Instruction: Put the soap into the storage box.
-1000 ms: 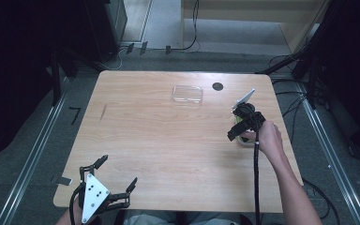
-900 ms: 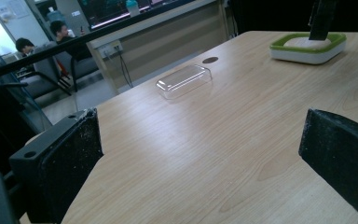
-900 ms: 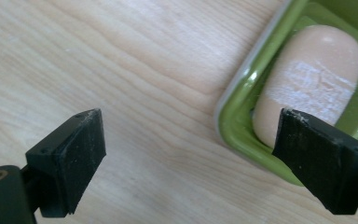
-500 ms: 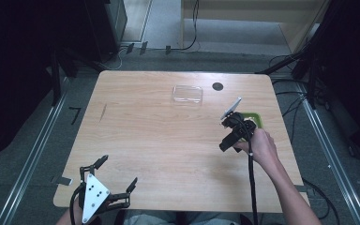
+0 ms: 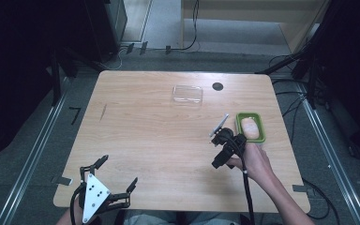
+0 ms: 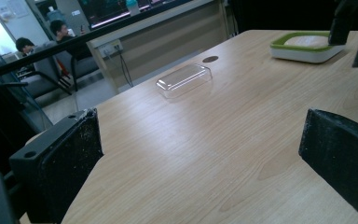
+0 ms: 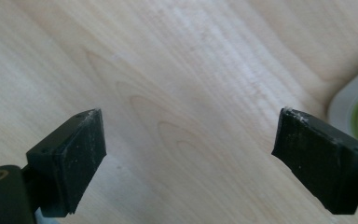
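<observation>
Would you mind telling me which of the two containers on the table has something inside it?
The green-rimmed white tray, beside the right gripper, holds a pale oblong item. The clear plastic lid-like box farther back on the wooden table looks empty.

Right gripper (image 5: 226, 151) held in right hand (image 5: 253, 161) over right half of table, forearm entering from lower right, jaws spread wide, nothing between. Left gripper (image 5: 107, 180) at near left edge, jaws wide apart, empty, pointing across table.
</observation>
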